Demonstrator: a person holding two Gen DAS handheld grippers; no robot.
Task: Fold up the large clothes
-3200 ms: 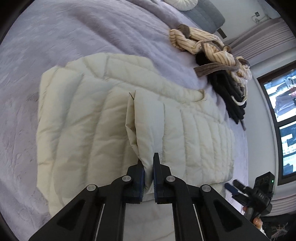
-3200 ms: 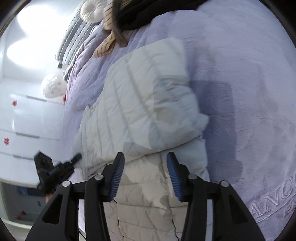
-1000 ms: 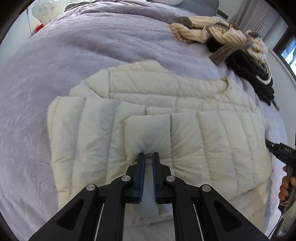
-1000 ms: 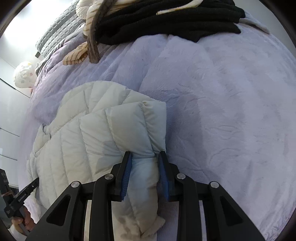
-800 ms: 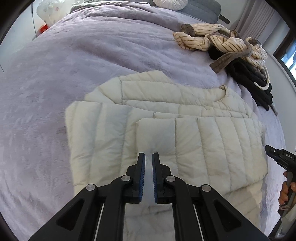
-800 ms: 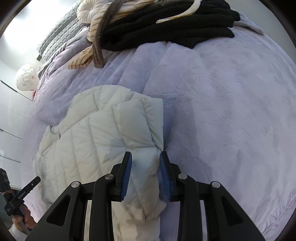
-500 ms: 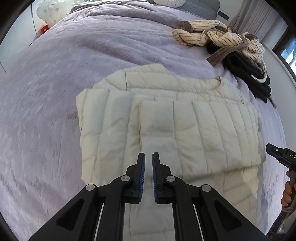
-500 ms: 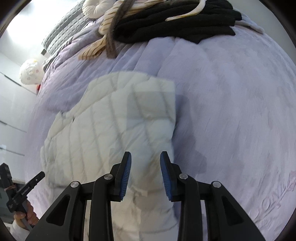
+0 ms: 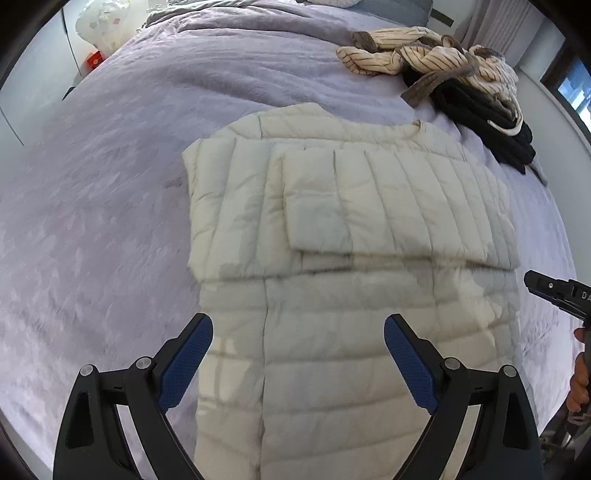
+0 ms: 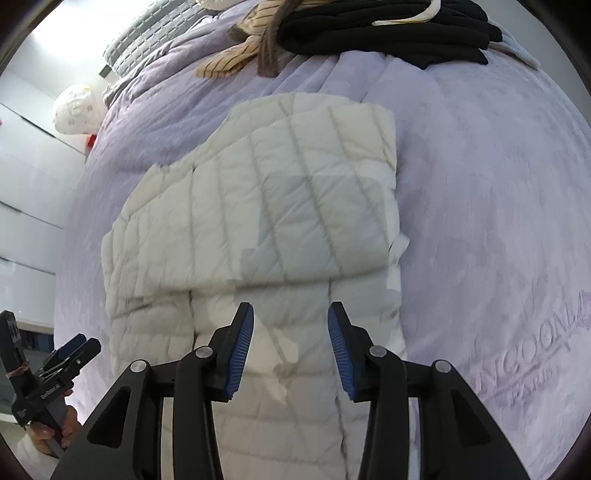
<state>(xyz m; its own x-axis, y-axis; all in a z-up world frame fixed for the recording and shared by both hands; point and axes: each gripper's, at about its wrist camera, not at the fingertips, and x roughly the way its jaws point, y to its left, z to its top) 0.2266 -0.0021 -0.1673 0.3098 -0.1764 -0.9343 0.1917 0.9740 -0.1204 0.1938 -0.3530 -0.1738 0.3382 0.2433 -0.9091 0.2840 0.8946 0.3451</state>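
A cream quilted puffer jacket (image 9: 332,280) lies flat on the lilac bed cover (image 9: 110,184), both sleeves folded across its chest. It also shows in the right wrist view (image 10: 280,229). My left gripper (image 9: 298,332) is wide open and empty, above the jacket's lower half. My right gripper (image 10: 291,326) is open and empty, above the jacket's lower right part. The right gripper's body shows at the right edge of the left wrist view (image 9: 557,291); the left gripper's body shows at lower left in the right wrist view (image 10: 48,373).
A heap of striped beige and black clothes (image 9: 454,77) lies at the bed's far right, also at the top of the right wrist view (image 10: 369,26). A white bag (image 10: 77,107) sits beside the bed by white cupboards. Pillows lie at the headboard end.
Both grippers let go of the sleeves, which now lie folded flat on the jacket. Both pulled back toward the hem, and the left gripper opened wide; the right opened wider.
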